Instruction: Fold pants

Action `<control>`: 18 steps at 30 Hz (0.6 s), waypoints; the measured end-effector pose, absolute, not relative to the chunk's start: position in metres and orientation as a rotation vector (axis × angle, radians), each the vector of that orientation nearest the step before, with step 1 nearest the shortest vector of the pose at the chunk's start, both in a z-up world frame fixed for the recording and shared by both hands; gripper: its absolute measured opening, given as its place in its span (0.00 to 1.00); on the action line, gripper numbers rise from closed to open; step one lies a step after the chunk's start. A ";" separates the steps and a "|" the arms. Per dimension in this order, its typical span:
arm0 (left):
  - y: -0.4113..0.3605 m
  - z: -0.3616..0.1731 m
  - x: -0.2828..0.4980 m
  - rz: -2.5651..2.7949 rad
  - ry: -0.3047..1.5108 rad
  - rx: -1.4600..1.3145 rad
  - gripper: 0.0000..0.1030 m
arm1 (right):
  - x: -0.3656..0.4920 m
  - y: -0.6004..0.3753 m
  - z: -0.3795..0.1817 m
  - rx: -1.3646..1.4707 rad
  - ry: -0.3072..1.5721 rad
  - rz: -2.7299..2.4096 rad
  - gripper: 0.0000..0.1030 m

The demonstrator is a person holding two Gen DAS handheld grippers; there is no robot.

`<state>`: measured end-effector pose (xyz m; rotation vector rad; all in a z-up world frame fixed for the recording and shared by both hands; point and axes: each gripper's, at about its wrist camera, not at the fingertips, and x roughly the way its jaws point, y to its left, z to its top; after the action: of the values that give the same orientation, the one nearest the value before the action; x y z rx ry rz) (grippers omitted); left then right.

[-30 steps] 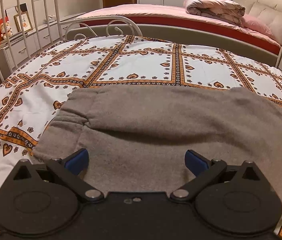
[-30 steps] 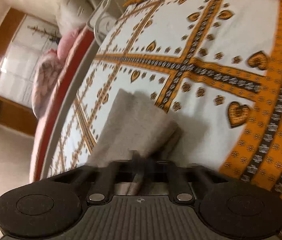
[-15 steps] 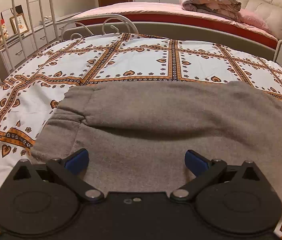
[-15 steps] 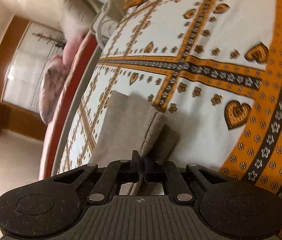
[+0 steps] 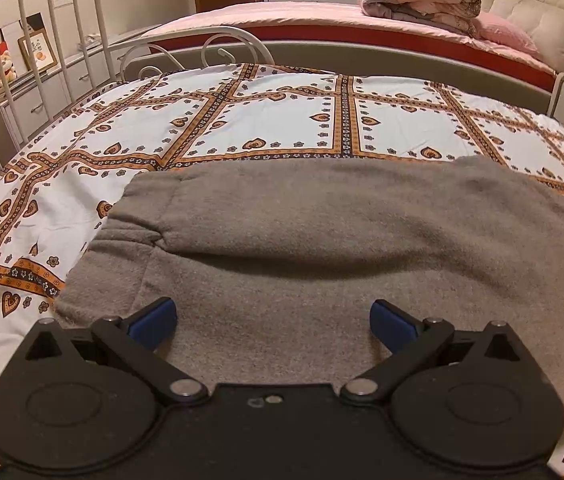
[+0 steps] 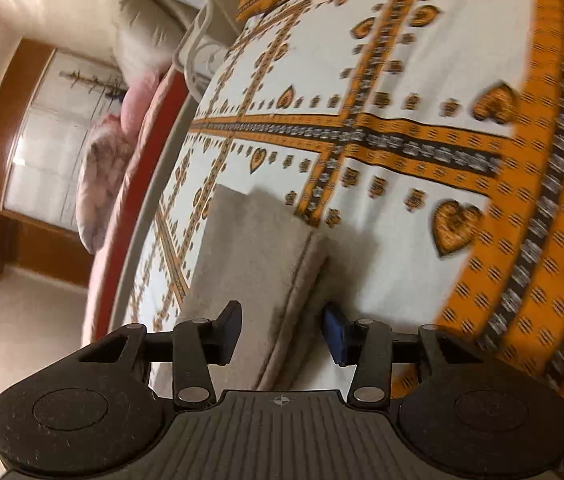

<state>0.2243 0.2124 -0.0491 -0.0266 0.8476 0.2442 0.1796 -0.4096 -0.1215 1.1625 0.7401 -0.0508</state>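
Observation:
The grey pants (image 5: 321, 240) lie folded lengthwise on the patterned bedspread (image 5: 274, 124), one layer over the other with a fold shadow across the middle. My left gripper (image 5: 274, 324) hangs open just above the near part of the cloth, nothing between its blue pads. In the right wrist view, rolled sideways, the end of the pants (image 6: 266, 256) shows a hemmed edge lying on the bed. My right gripper (image 6: 282, 326) is opening; the hem runs between the jaws but the pads stand off it.
A white metal bed frame (image 5: 26, 60) stands at the left and far end. Beyond it is a second bed with a pink cover (image 5: 321, 20) and a rolled quilt (image 5: 417, 0). White drawers with pictures (image 5: 22, 76) line the left wall.
My right gripper was shut on the hem of the pants and has now let go, its jaws parted. The hem lies on the bed. The left gripper has not moved.

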 end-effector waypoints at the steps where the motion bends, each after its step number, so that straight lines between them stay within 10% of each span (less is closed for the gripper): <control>1: 0.212 -0.050 0.225 0.246 0.850 -0.021 0.94 | 0.185 -0.408 -0.117 1.115 0.753 -0.041 0.14; 7: 0.208 -0.054 0.223 0.234 0.861 0.014 0.94 | 0.159 -0.400 -0.059 0.970 0.471 0.080 0.13; 12: 0.208 -0.054 0.225 0.241 0.866 0.012 0.94 | 0.184 -0.407 -0.128 1.092 0.750 -0.094 0.13; 18: 0.222 -0.039 0.217 0.283 0.787 -0.039 0.94 | 0.156 -0.403 -0.075 0.947 0.553 -0.239 0.32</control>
<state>0.2174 0.2221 -0.0388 -0.0394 0.7868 0.2827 0.1555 -0.4025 -0.0747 0.9470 0.5532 -0.2388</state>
